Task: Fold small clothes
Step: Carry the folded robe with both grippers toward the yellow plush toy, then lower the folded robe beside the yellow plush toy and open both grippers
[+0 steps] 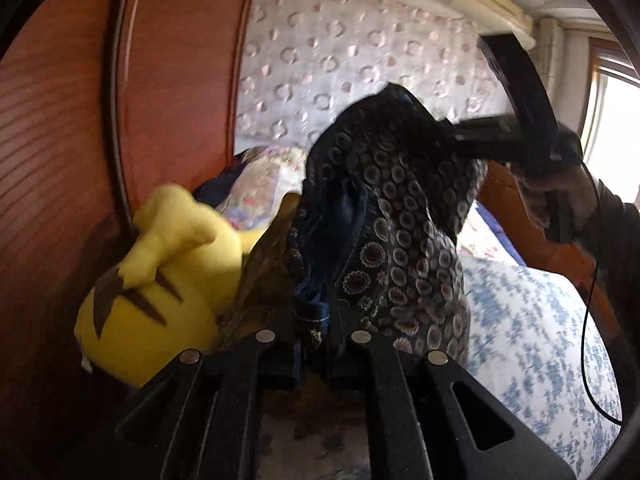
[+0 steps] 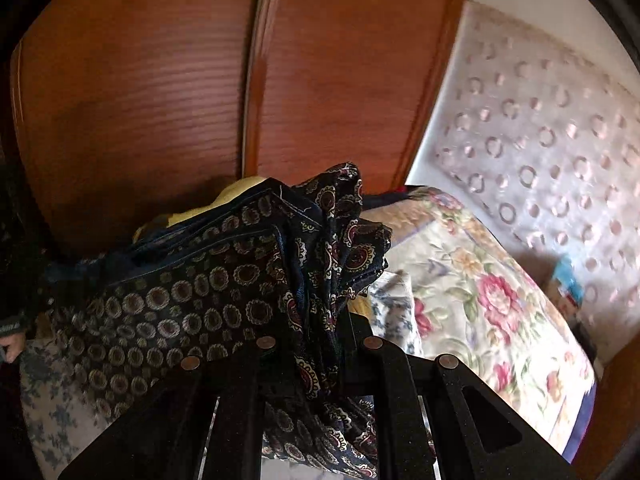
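The patterned garment (image 1: 400,216), a dark navy cloth printed with rings and small medallions, hangs in the air above the bed (image 1: 540,320), stretched between the two grippers and sagging in loose folds between them; in the right wrist view it runs as a broad band from the left edge up to a bunched corner (image 2: 340,216) at the jaws. It looks as though the step in hand is carrying the cloth, held by two points, toward a place where it can be laid flat. To do that well, the two held points should probably be kept apart enough to take out the sag, level with each other, and the lower edge should touch down first on a bare part of the blue-flowered cover, clear of the yellow plush toy (image 1: 160,280) and the flowered pillow (image 2: 480,292) by the wooden wardrobe (image 1: 80,120), so no crease is trapped underneath. The blur suggests fast travel, which risks the thin fabric slipping. The left gripper (image 1: 316,340) has its jaws drawn narrow and pinches a hemmed edge of the cloth. The right gripper (image 2: 320,360), gripped by the person's hand (image 1: 560,196) in the left wrist view, is likewise nearly closed, clamping the gathered corner.
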`<state>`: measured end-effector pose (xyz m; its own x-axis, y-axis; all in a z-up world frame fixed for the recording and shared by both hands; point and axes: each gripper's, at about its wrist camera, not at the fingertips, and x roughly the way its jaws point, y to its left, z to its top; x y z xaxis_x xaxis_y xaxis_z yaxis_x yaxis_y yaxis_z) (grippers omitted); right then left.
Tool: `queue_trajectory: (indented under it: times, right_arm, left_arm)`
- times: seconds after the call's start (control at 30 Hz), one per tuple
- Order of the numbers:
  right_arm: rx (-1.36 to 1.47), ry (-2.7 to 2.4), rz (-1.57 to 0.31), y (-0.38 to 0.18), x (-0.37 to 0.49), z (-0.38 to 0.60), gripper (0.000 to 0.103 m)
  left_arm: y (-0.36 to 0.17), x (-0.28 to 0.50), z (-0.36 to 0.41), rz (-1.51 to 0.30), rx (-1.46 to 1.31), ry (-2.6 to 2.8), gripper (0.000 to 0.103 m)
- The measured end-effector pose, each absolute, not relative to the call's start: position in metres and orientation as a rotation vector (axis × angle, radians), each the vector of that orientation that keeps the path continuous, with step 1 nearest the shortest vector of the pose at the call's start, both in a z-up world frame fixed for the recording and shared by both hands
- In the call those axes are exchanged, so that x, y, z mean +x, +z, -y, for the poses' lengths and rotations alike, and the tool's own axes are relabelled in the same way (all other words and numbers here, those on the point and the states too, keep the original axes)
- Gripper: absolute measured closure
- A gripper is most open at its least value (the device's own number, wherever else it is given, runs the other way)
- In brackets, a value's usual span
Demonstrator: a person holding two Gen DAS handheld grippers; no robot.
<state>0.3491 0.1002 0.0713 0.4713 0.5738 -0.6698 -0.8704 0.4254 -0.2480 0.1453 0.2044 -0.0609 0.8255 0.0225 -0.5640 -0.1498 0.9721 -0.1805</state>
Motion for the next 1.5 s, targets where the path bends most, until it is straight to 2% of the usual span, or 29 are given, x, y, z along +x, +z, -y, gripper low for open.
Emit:
queue_trajectory:
  times: [0.17,0.23,0.3,0.4,0.53,0.67,0.87,0.93,1.07,1.23,1.3,1.37,1.43,1.5]
  right_arm:
    - [-0.667,0.972,-0.535,0.056,0.363,-0.131,0.089]
    - [-0.661,0.940,-0.557,0.050,0.370,-0.134,0.080]
    - [-0.632,0.885,-0.577,0.049,0.379,-0.136,0.061]
    - [-0.566,0.830,-0.552,0.053,0.383,-0.124,0.053]
    - [-0.458,0.873,-0.556,0.049,0.384,-0.090,0.052]
    - [-0.411,0.952,-0.612,0.019,0.382,-0.083,0.052]
    - [-0.328,0.943,-0.718,-0.032,0.439,-0.081,0.052]
    - [-0.258,0.968,-0.750,-0.034,0.455,-0.081,0.052]
    - [-0.301,0.949,-0.719,-0.035,0.448,-0.089,0.052]
    - [-0.337,0.881,-0.674,-0.028,0.424,-0.089,0.049]
    - [-0.345,0.849,-0.653,-0.022,0.409,-0.090,0.048]
    - [-0.341,0.861,-0.633,-0.010,0.381,-0.080,0.048]
    - [-0.340,0.871,-0.611,-0.003,0.363,-0.071,0.048]
    - [-0.340,0.868,-0.602,0.002,0.345,-0.059,0.048]
  left_arm:
    - [-0.078,0.146,-0.215,-0.626,-0.248,0.119,0.095]
    - [-0.083,0.148,-0.217,-0.643,-0.252,0.122,0.095]
    - [-0.084,0.148,-0.218,-0.650,-0.253,0.132,0.095]
    - [-0.085,0.152,-0.221,-0.656,-0.248,0.139,0.095]
    - [-0.087,0.155,-0.221,-0.668,-0.239,0.149,0.095]
    - [-0.093,0.160,-0.222,-0.700,-0.226,0.163,0.095]
    - [-0.097,0.164,-0.223,-0.731,-0.218,0.172,0.095]
    - [-0.096,0.165,-0.221,-0.735,-0.214,0.174,0.095]
    - [-0.095,0.164,-0.218,-0.733,-0.198,0.184,0.095]
    - [-0.092,0.156,-0.221,-0.715,-0.220,0.182,0.081]
    - [-0.087,0.151,-0.220,-0.700,-0.208,0.186,0.062]
    - [-0.081,0.145,-0.217,-0.678,-0.189,0.175,0.059]
    - [-0.075,0.141,-0.212,-0.670,-0.169,0.183,0.050]
    - [-0.069,0.135,-0.207,-0.645,-0.159,0.177,0.028]
